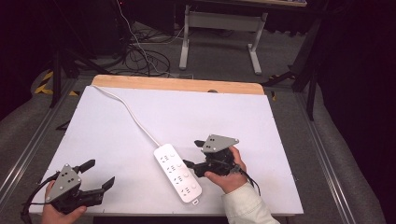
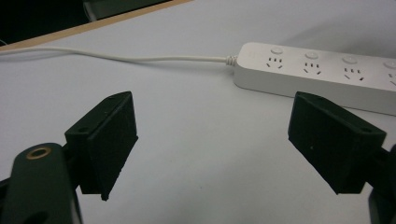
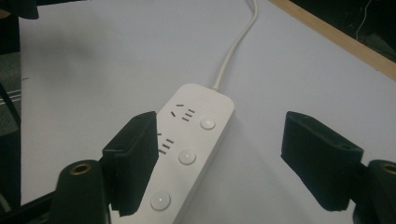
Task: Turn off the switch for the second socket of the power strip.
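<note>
My right gripper (image 1: 189,164) hovered with its jaws spread wide and nothing between them, its tips just beside the right edge of the white power strip (image 1: 178,172). In the right gripper view my left jaw hid part of the strip's second socket, and the strip's near end ran out of the bottom of the picture. My left gripper (image 1: 101,174) sat near the front left corner of the counter (image 1: 107,135), jaws likewise wide apart and empty, well apart from the strip. In the left gripper view the strip's far end was cut off at the right edge. The strip lay flat and slantwise on the white counter, its white cord (image 1: 133,116) running back toward the far left corner. Both my hands were cut by the picture's lower edge in the high view.
</note>
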{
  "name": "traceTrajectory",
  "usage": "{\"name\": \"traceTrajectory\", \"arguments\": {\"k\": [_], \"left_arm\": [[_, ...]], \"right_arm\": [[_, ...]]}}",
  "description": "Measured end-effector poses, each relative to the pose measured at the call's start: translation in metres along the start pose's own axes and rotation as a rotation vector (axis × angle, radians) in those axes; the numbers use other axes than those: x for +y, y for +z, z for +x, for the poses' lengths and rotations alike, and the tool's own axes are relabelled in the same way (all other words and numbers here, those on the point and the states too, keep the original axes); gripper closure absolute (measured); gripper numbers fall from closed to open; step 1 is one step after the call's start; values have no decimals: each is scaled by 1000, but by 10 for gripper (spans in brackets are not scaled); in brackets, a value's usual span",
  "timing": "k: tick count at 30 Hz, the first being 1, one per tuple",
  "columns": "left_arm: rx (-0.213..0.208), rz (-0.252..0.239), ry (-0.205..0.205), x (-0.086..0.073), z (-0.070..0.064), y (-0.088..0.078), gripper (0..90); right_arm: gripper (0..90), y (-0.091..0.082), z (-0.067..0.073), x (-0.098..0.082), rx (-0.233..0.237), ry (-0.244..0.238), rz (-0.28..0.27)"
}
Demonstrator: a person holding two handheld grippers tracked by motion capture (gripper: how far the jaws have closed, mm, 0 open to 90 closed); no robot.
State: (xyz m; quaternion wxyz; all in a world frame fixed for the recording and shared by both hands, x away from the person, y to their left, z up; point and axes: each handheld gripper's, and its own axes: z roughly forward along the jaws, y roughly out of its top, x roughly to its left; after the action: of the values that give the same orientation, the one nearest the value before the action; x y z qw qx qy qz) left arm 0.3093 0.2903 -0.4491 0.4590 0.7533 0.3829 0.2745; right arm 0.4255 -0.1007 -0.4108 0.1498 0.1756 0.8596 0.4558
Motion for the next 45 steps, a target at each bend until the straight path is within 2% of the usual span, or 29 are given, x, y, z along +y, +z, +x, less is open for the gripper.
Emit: {"name": "traceTrajectory", "arguments": {"k": [11,12,14,15,16,19,25,27,28,29,30,34,35,38,39,45], "left_arm": [[-3,0,-5,0,0,0,160],[-5,-1,-10,0,0,0,160],[-4,1,-4,0,1,0,161],[-6,2,-4,0,1,1,161],[-6,2,-4,0,1,1,161],[-7,4,-5,0,0,1,162],[-2,7,2,0,0,1,162],[-3,7,2,0,0,1,162],[-3,7,2,0,0,1,163],[-3,7,2,0,0,1,162],[-3,7,3,0,0,1,162],[-2,8,9,0,0,1,163],[-2,8,9,0,0,1,162],[0,6,10,0,0,1,163],[0,6,11,0,0,1,163],[1,9,11,0,-1,1,163]], "right_arm": [[300,16,6,10,27,-18,8],[347,17,7,10,29,-19,7],[366,17,8,10,26,-21,4],[429,17,9,11,5,-19,0],[458,17,9,11,11,-20,-4],[494,16,8,12,10,-16,-3],[601,18,6,13,53,31,5],[632,18,5,13,59,31,7],[708,19,5,14,70,38,12],[737,20,3,14,86,38,21],[737,20,3,14,86,38,21],[819,24,-1,13,152,76,50],[850,27,-1,13,162,77,74],[877,29,-1,12,153,74,95],[900,32,-2,11,139,62,118],[900,38,0,9,119,40,174]]}}
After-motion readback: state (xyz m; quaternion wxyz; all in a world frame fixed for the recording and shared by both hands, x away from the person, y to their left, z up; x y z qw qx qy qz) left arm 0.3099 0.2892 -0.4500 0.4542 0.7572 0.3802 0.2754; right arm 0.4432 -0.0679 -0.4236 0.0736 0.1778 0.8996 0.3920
